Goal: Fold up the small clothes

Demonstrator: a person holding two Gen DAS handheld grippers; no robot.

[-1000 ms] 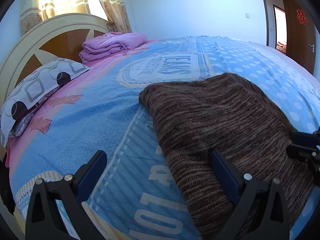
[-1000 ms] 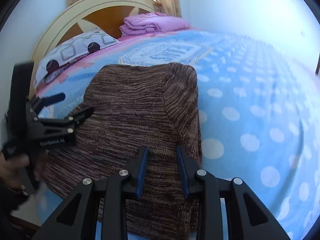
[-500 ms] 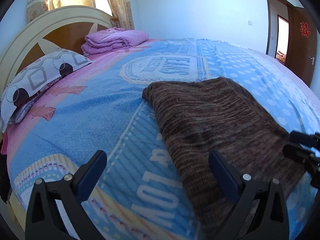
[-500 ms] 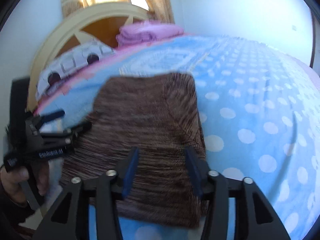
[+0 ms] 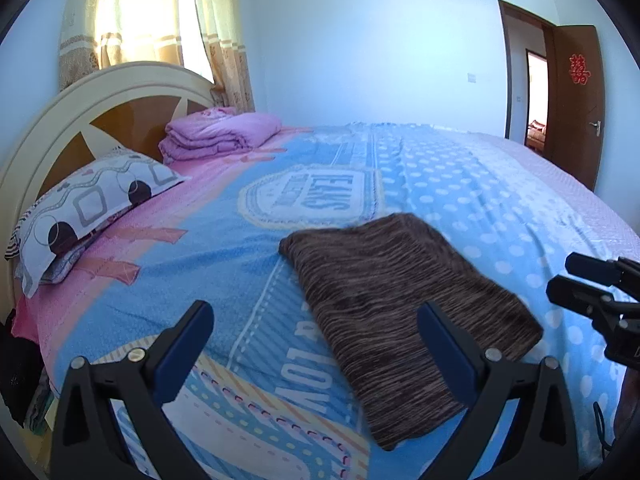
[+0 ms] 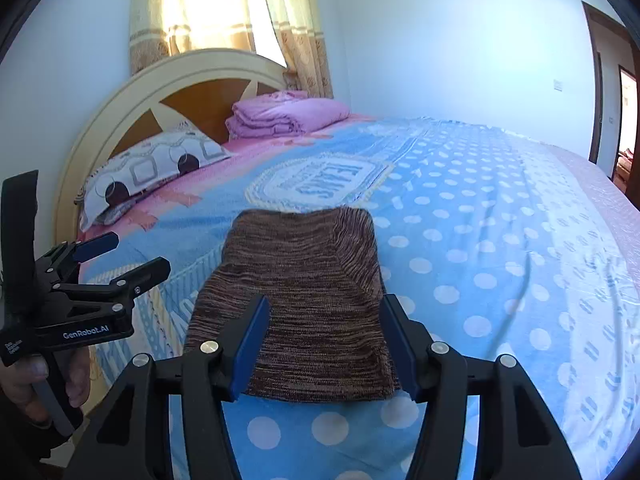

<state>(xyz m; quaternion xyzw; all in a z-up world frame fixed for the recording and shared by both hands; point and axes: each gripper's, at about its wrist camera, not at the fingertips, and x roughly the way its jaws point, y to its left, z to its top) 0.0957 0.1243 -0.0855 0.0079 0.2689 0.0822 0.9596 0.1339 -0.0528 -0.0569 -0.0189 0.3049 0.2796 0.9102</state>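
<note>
While both tools hang over the near edge of the bed (image 5: pixel 500 184), the brown knit garment (image 6: pixel 304 300) lies flat on the blue blanket (image 6: pixel 480 240), folded into a long panel. Starting at the left: the left gripper (image 5: pixel 316 344) is spread wide and holds nothing, and in its own view the cloth sits ahead and off to its right, only the right finger overlapping the fabric's near corner. The panel's long axis runs away from the person toward the far side of the bed (slanted in the left view, nearly straight ahead in the right one). Moving right: the right gripper (image 6: pixel 324 348) is released too, fingers parted either side of the near short hem, which lies just beyond and below the tips, not touching that I can tell. So the right tool looks the better placed of the two, squarely lined up with the panel. My read: if another fold is coming, it would carry that near hem forward along the long axis.
</note>
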